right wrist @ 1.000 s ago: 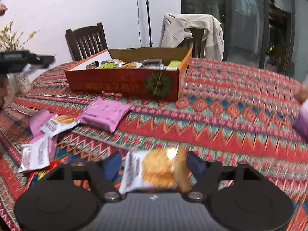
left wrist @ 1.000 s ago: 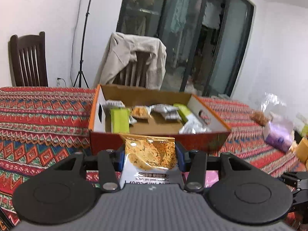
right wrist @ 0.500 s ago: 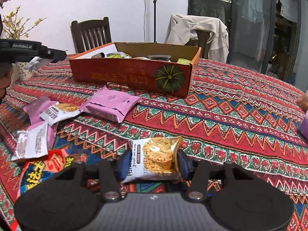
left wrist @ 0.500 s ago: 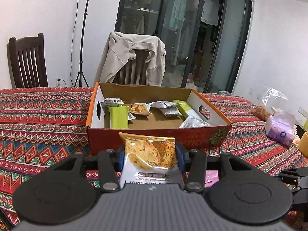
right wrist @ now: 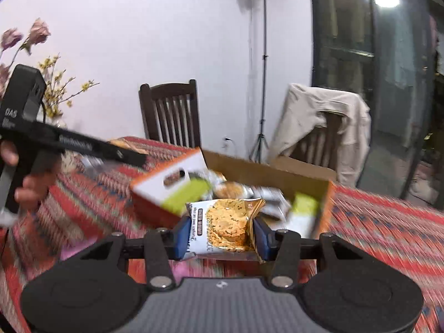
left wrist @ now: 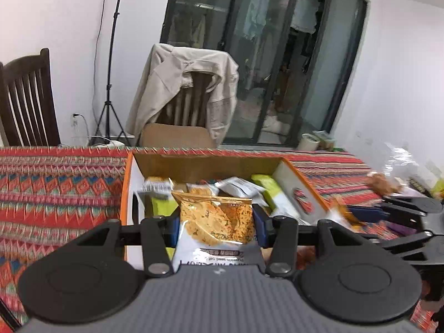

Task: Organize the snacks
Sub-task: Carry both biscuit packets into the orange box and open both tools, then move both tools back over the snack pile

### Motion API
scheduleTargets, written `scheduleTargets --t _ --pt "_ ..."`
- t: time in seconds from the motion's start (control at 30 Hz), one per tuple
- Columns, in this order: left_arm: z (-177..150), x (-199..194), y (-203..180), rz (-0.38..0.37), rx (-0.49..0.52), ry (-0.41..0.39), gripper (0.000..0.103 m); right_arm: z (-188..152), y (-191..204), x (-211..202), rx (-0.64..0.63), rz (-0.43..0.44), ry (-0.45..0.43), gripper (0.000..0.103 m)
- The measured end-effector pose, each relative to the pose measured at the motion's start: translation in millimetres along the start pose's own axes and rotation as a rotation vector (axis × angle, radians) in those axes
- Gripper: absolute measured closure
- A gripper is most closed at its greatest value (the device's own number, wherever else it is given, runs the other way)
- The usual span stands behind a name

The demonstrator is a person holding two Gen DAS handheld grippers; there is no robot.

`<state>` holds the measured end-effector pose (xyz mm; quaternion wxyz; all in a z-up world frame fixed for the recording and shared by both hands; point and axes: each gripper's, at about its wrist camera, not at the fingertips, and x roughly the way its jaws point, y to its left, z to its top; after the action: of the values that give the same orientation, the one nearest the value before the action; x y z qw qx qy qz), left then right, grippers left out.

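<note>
Two tools, each pinching a cracker packet (left wrist: 215, 222) (right wrist: 226, 222) | right view only — hand (right wrist: 30, 183), flowers (right wrist: 33, 38)

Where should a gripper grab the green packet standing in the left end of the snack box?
Probably by its upper edge, coming straight down from above. The green packet stands on end against the cardboard box wall, with other snacks crowding its faces, so only the top looks free for the pads.
</note>
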<state>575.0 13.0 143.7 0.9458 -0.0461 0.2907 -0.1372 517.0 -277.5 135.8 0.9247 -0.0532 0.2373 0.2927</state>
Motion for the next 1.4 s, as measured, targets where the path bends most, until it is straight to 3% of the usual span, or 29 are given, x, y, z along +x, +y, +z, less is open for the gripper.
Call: scheduleTargets --t 0.1,0.23,0.33,0.5,0.67,0.83,1.0,1.13,1.33,1.4 --pt "14.1 41.4 3.5 0.025 -0.016 0.039 0.054 29.1 -9.6 67.6 0.037 0.000 0.061 0.056" --pt "19.2 91.4 12.9 0.068 -0.028 0.094 0.054 37.2 -19.6 151.9 0.056 -0.039 0.174 0.056" --pt "15.5 112.9 17.3 0.063 -0.030 0.117 0.054 27.2 -15.7 186.7 0.029 -0.069 0.228 0.054" --pt "11.1 135.9 23.5 0.023 -0.068 0.141 0.051 17.9 -15.1 205.1 0.016 -0.095 0.244 0.036" --pt "7.0 135.2 27.7 0.003 -0.074 0.148 0.046 22.6 -22.8 186.2 0.033 -0.099 0.218 0.033" --pt "7.1 101.9 27.0 0.012 -0.068 0.134 0.044 30.8 -31.3 163.9 0.067 -0.096 0.178 0.030" --pt "7.8 42.3 19.0 0.027 -0.055 0.081 0.031 42.7 -34.9 128.0 0.143 -0.109 0.104 0.019" --pt "-2.6 -10.8 7.2 0.043 -0.017 0.034 0.029 47.5 -30.2 87.3 0.159 -0.134 0.056 0.013" --pt "-50.8 -98.3 -14.3 0.119 0.020 -0.089 0.023 30.6 3.0 0.3 0.033 -0.183 0.004 0.009" --pt "-76.0 -128.8 -22.6 0.137 0.026 -0.138 0.020 15.2 21.1 -33.6 -0.032 -0.204 -0.017 0.002"
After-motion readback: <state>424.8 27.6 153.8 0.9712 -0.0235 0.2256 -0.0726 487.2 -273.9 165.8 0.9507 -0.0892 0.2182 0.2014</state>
